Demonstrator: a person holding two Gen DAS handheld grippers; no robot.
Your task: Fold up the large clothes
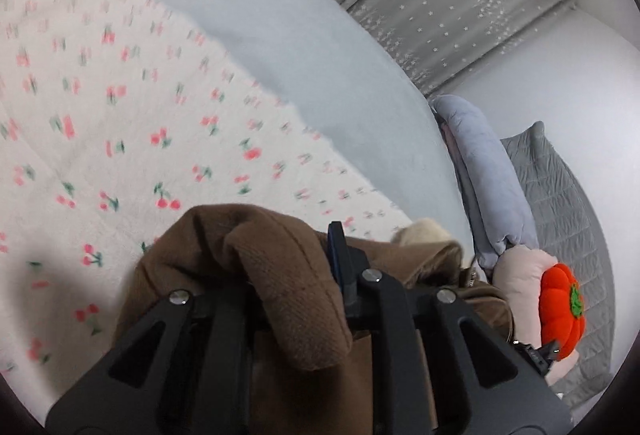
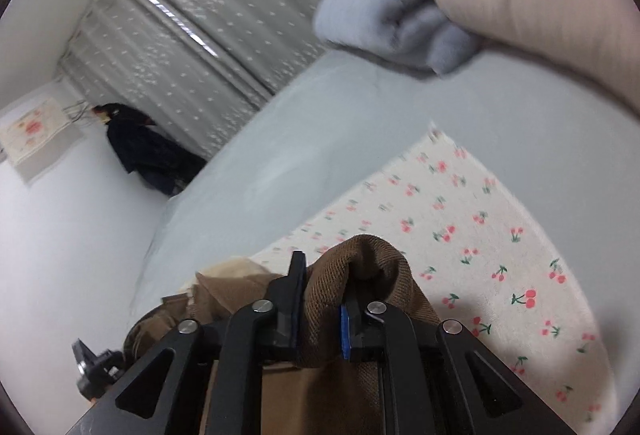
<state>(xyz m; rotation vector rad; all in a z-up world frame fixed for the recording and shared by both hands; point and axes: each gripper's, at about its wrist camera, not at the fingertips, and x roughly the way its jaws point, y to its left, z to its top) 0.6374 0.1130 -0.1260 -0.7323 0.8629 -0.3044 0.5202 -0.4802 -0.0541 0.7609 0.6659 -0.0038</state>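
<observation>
A brown knitted garment [image 1: 288, 299] with a cream lining is bunched between the fingers of my left gripper [image 1: 280, 275], which is shut on it. In the right wrist view the same brown garment [image 2: 360, 275] is pinched in my right gripper [image 2: 324, 295], also shut on it. Both grippers hold it above a white cherry-print blanket [image 1: 120, 139] that shows in the right wrist view too [image 2: 480, 235]. The left finger of the left gripper is hidden by the cloth.
The blanket lies on a pale blue bed sheet [image 1: 304, 59]. Folded grey-blue and pink bedding [image 1: 488, 171], a grey quilted pillow [image 1: 568, 203] and an orange pumpkin plush [image 1: 560, 307] lie at one end. Grey starred curtains [image 2: 208, 35] hang behind. Dark clothes [image 2: 148, 151] sit by the wall.
</observation>
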